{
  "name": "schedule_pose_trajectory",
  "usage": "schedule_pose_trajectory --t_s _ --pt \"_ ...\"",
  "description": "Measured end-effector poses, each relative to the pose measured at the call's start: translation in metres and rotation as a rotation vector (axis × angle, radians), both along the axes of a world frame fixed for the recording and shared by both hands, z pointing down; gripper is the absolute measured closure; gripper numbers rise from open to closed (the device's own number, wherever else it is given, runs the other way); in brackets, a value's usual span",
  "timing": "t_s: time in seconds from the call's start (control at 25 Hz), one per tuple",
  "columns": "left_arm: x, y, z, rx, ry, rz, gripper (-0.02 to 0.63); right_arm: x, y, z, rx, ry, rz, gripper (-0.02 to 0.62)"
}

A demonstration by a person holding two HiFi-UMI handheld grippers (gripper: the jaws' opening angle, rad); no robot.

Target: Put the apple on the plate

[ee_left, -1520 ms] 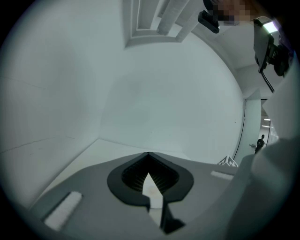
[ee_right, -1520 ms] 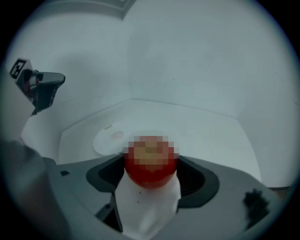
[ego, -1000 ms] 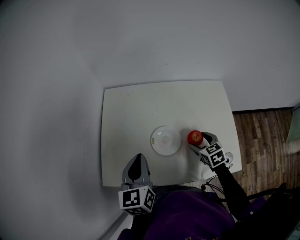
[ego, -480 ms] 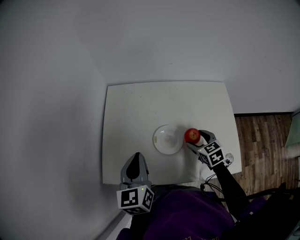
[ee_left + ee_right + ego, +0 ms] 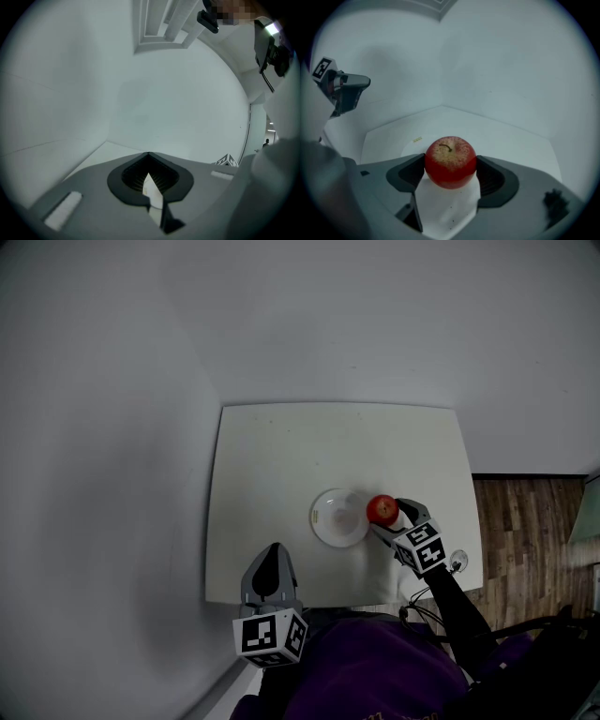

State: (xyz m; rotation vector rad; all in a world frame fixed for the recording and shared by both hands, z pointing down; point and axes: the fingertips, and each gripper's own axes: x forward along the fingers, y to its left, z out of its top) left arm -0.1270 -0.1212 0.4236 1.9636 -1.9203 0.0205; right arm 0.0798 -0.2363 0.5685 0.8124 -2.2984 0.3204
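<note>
The apple (image 5: 450, 160) (red, stem up) sits clamped in the right tongs (image 5: 383, 514), at the right edge of the white plate (image 5: 325, 527) on the tabletop (image 5: 281, 451); the left tongs (image 5: 149, 159), pressed together on nothing, hang over the tabletop's near edge.

One table (image 5: 281, 456). On it, one plate (image 5: 330, 531) and one apple (image 5: 382, 509). Two grippers: the left gripper (image 5: 274, 554) near, the right gripper (image 5: 387, 519) farther right. One small yellowish speck (image 5: 417, 139) at the plate's left rim, perhaps a label.
</note>
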Motion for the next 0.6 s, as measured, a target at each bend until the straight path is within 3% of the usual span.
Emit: schedule_pose_trajectory --t_s 0.6 --pt "-0.009 0.006 -0.004 -0.001 -0.001 -0.022 0.600 -0.029 0.003 -0.002 0.003 -0.023 -0.045 0.245"
